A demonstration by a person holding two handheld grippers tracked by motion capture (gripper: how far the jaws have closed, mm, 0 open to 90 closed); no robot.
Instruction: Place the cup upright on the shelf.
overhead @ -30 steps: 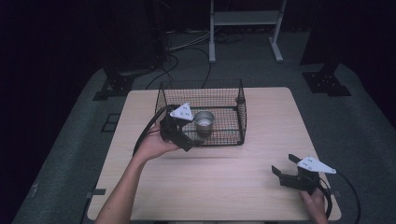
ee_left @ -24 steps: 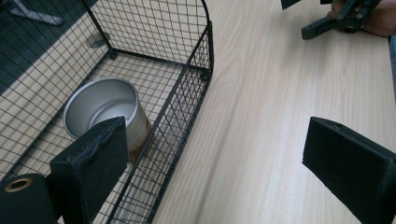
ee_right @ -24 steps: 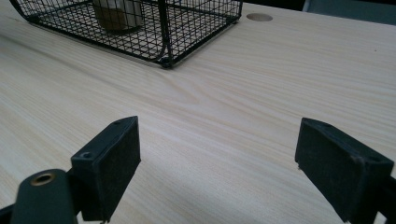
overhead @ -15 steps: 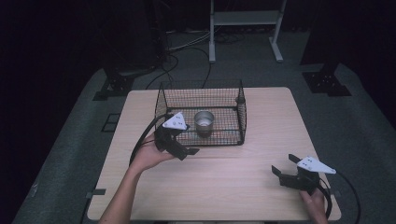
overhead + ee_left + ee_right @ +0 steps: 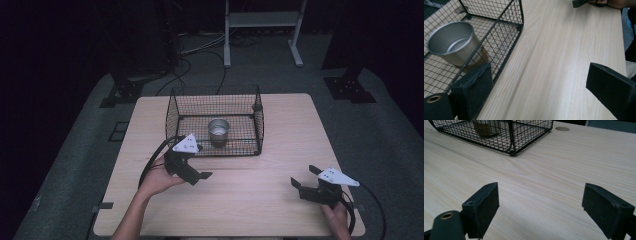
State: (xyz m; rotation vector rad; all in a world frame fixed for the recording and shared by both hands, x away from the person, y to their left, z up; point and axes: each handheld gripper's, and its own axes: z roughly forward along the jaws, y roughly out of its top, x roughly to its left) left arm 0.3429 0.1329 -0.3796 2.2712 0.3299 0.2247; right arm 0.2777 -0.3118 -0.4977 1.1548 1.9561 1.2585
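From above, my left gripper [image 5: 192,172] hangs just in front of the basket [image 5: 172,117], off its near left corner, jaws spread with nothing between them. The cup [image 5: 218,132] stands upright inside the basket, toward the near wall, rim up, and my guess is it has been set down there for good, since nothing touches it. My right gripper [image 5: 311,182] rests low at the table's [image 5: 280,120] near right corner, well apart from the basket, jaws apart and empty, parked out of the way, I'd say. Along my left gripper [image 5: 537,87] now: the two black jaws stand wide over bare wood, the basket [image 5: 520,15] wire just beside the left-hand one, and the cup [image 5: 454,43] shows through the mesh, tilted only because my camera is tilted. At the top edge I catch my other gripper [image 5: 582,2] and the hand on it. Along my right gripper [image 5: 540,206]: jaws wide open over empty table [image 5: 574,157], the basket [image 5: 510,135] ahead with the cup's [image 5: 486,127] lower part behind the wire.
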